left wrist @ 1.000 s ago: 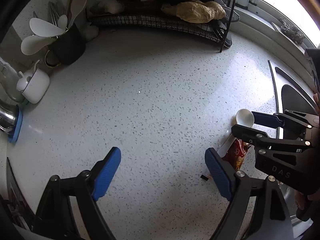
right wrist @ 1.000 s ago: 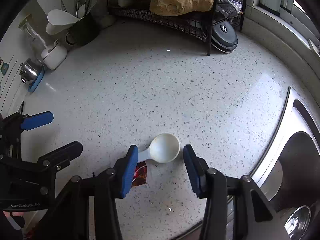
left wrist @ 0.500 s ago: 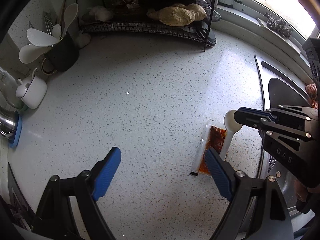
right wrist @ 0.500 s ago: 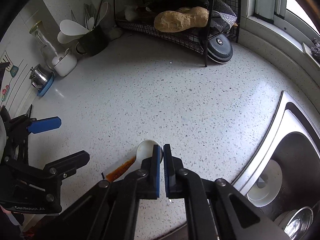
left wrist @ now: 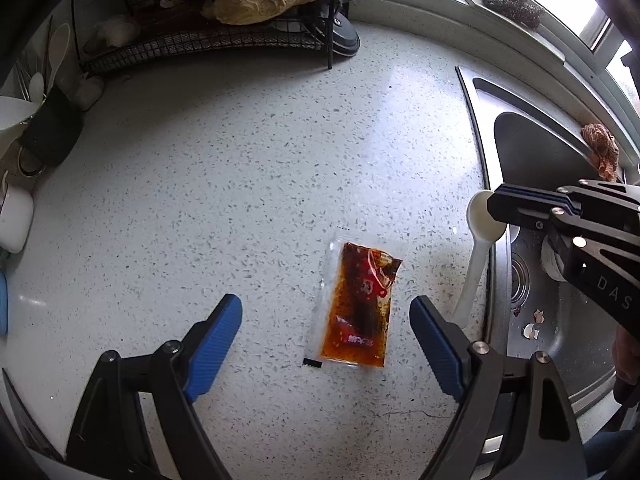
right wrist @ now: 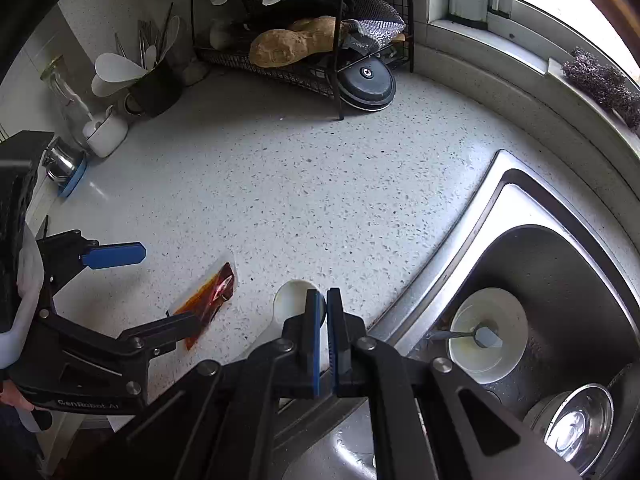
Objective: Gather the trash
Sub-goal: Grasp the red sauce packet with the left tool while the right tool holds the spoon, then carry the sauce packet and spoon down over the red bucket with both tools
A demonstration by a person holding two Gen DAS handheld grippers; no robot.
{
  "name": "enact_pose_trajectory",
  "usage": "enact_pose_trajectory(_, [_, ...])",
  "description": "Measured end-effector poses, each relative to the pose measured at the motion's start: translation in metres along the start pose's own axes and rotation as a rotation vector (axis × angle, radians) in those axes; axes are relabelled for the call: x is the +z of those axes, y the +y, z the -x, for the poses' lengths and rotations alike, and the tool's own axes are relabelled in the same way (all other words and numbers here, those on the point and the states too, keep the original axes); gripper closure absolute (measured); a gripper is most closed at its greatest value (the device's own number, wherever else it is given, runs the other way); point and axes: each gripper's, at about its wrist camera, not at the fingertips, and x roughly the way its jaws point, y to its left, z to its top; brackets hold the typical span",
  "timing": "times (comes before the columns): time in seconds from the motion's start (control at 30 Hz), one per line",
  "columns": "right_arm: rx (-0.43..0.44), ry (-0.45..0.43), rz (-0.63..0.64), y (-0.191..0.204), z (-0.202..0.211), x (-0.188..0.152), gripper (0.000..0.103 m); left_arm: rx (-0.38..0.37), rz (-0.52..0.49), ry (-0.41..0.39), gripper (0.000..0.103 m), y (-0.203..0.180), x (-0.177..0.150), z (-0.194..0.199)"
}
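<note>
Spoon (left wrist: 482, 222) stays pinched in our right gripper (right wrist: 323, 308) (lift clear); wide-open left gripper (left wrist: 326, 320) straddles the sauce sachet (left wrist: 360, 306) squarely.

A wire rack (right wrist: 304, 60) stands at the far edge of the speckled desk (left wrist: 240, 168); right, a steel sink (right wrist: 560, 264) holds a white bowl (right wrist: 508, 312).

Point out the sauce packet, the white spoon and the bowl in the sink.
sauce packet (left wrist: 358, 308), left wrist view, middle of the sauce-filled part
white spoon (left wrist: 482, 220), left wrist view, its bowl
bowl in the sink (right wrist: 508, 312), right wrist view, inner wall
</note>
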Motion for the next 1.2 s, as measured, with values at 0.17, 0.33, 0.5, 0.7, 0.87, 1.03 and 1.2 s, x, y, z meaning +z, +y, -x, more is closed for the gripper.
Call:
enact_pose_trajectory(0.17, [-0.006,0.005,-0.019,-0.008,0.0,-0.002,0.1,0.014,0.004,0.036,0.019,-0.003,0.002,-0.017])
enact_pose_trajectory(0.33, [-0.003,-0.004,-0.009,-0.006,0.003,0.0,0.1,0.021,-0.018,0.02,0.038,-0.008,0.004,-0.021])
enact_pose_trajectory(0.5, [0.004,-0.015,-0.012,-0.006,0.006,0.002,0.1,0.023,0.022,-0.002,0.074,-0.002,0.013,-0.017])
enact_pose_trajectory(0.7, [0.025,-0.018,0.007,0.007,0.01,-0.001,0.1,0.036,0.08,-0.042,0.096,0.008,0.001,0.0])
enact_pose_trajectory(0.87, [0.051,-0.017,0.048,0.027,0.015,-0.006,0.1,0.056,0.127,-0.073,0.096,0.02,-0.029,0.024])
enact_pose_trajectory(1.03, [0.081,-0.02,0.11,0.056,0.025,-0.017,0.1,0.066,0.204,-0.095,0.096,0.035,-0.065,0.047])
enact_pose_trajectory(1.2, [0.112,-0.013,0.169,0.087,0.033,-0.033,0.1,0.09,0.266,-0.111,0.096,0.046,-0.111,0.067])
